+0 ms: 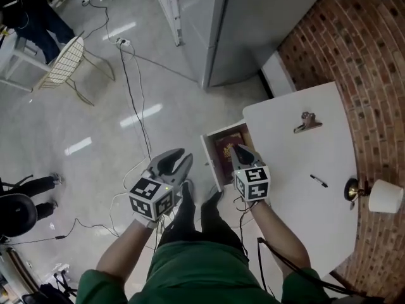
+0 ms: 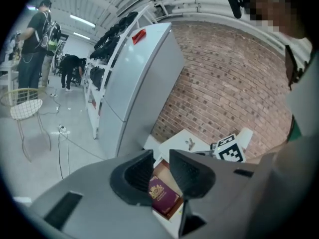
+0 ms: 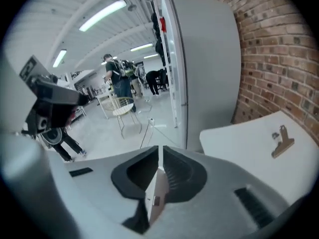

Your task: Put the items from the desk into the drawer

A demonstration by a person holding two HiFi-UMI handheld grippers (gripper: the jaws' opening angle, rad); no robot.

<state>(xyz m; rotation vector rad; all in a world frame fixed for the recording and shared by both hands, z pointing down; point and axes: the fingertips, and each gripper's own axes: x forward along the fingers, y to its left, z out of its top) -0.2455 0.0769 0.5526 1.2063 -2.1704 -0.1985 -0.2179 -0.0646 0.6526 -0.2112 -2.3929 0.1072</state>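
A maroon passport lies in the open white drawer at the desk's left edge. On the white desk a metal binder clip lies toward the far side and a black pen nearer the right. My right gripper hovers over the drawer, jaws together with nothing between them; its view shows the binder clip ahead and a white drawer panel below my right gripper. My left gripper is open left of the drawer, over the floor. Through my left gripper the passport shows beyond.
A lamp with a white shade stands at the desk's right edge against the brick wall. A tall white cabinet stands beyond the desk. Cables and a wire chair are on the floor to the left.
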